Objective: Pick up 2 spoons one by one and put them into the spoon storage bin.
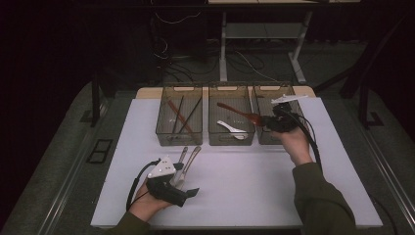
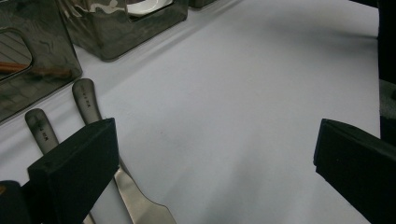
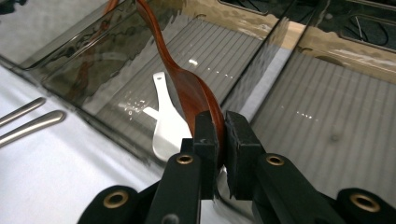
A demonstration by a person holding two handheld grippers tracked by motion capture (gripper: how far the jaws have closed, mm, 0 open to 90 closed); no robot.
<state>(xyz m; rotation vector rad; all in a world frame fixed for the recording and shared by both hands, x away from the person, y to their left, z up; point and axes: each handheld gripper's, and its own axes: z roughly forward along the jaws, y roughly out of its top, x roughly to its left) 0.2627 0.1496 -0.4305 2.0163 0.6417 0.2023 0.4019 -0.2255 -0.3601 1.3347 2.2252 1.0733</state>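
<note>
A white tabletop (image 1: pixel 235 196) carries three smoky translucent plastic bins set side by side along its far half. The left bin (image 1: pixel 179 138) holds a few long thin dark sticks, one of them reddish. The middle bin (image 1: pixel 231 138) holds a small white ceramic soup spoon (image 1: pixel 231 129) lying on its ribbed floor. The right bin (image 1: pixel 274 138) sits just beside the middle one, their walls nearly touching.

The right gripper (image 1: pixel 262 119), held in the person's right hand over the wall shared by the middle and right bins, has its fingers clenched on the bowl end of a long reddish-brown wooden spoon (image 1: pixel 238 112). In the right gripper view the two black pads press on the wooden bowl from either side, and the handle rises away from them, slanting up over the middle bin, above the white spoon. The wooden spoon is lifted clear of the bin floor.

The left gripper (image 1: pixel 188 192) rests low on the near left part of the tabletop, its fingers (image 2: pixel 74 163) spread wide apart with bare white surface between them. Two brushed-metal cutlery pieces (image 1: pixel 186 161) lie side by side on the tabletop just in front of the left bin, their handles pointing toward it; the left-hand finger sits over them.
</note>
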